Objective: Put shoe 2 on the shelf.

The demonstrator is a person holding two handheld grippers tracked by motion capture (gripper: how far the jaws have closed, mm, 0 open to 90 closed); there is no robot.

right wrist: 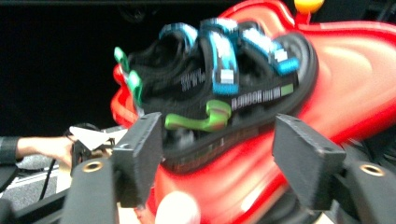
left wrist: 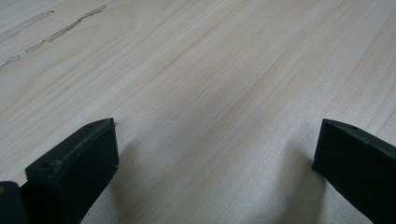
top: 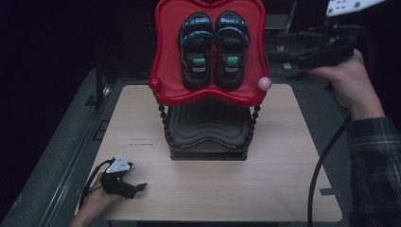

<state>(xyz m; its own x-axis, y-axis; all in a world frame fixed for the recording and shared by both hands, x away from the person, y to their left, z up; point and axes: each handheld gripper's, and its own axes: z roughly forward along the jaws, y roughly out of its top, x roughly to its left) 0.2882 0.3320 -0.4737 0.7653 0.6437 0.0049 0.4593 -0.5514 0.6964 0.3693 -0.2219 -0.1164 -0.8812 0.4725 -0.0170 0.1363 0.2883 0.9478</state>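
Two black sandals with blue straps and green tabs, a left one [top: 195, 49] and a right one [top: 231, 49], lie side by side on the red top shelf [top: 165, 56] of a small rack. My right gripper [top: 279, 56] hovers just right of the shelf, open, aimed at the sandals [right wrist: 219, 98]; its jaws stand wide with nothing between them. My left gripper [top: 135, 188] rests low on the wooden table [top: 283, 156] at the front left, open, its fingers [left wrist: 79, 163] spread over bare wood.
The rack has a dark lower shelf [top: 208, 127] under the red one, beaded posts, and a pink knob [top: 264, 83] and a red knob [top: 154, 84] at the front corners. A cable [top: 326, 156] trails from the right gripper down past the table's right edge.
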